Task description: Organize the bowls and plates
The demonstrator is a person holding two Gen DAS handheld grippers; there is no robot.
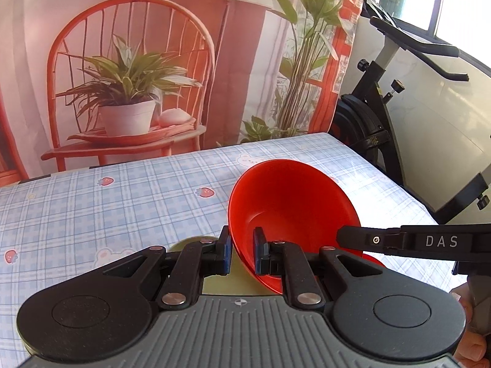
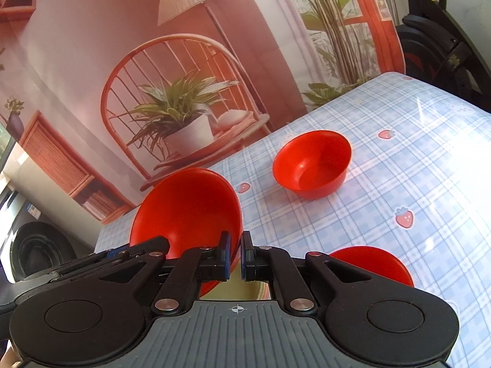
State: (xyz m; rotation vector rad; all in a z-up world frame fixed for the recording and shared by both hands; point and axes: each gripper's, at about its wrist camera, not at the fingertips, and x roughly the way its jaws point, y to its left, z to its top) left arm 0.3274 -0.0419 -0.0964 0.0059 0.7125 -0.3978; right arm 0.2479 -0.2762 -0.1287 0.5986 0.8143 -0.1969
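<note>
My left gripper [image 1: 242,253] is shut on the rim of a red bowl [image 1: 291,205], held tilted above the table. The same bowl shows in the right wrist view [image 2: 187,208], with the left gripper's fingers at its left side. My right gripper [image 2: 235,257] is nearly shut with a narrow gap, right beside that bowl's rim; whether it grips the rim is unclear. A second red bowl [image 2: 313,165] stands upright on the table farther back. A third red bowl [image 2: 374,263] sits just right of my right gripper. A pale yellow-green plate [image 1: 224,279] lies beneath the grippers.
The table has a blue plaid cloth [image 1: 122,202] with strawberry prints. A printed backdrop [image 1: 138,61] hangs behind it. An exercise bike [image 1: 383,116] stands off the table's right edge. A washing machine [image 2: 33,245] is at the far left.
</note>
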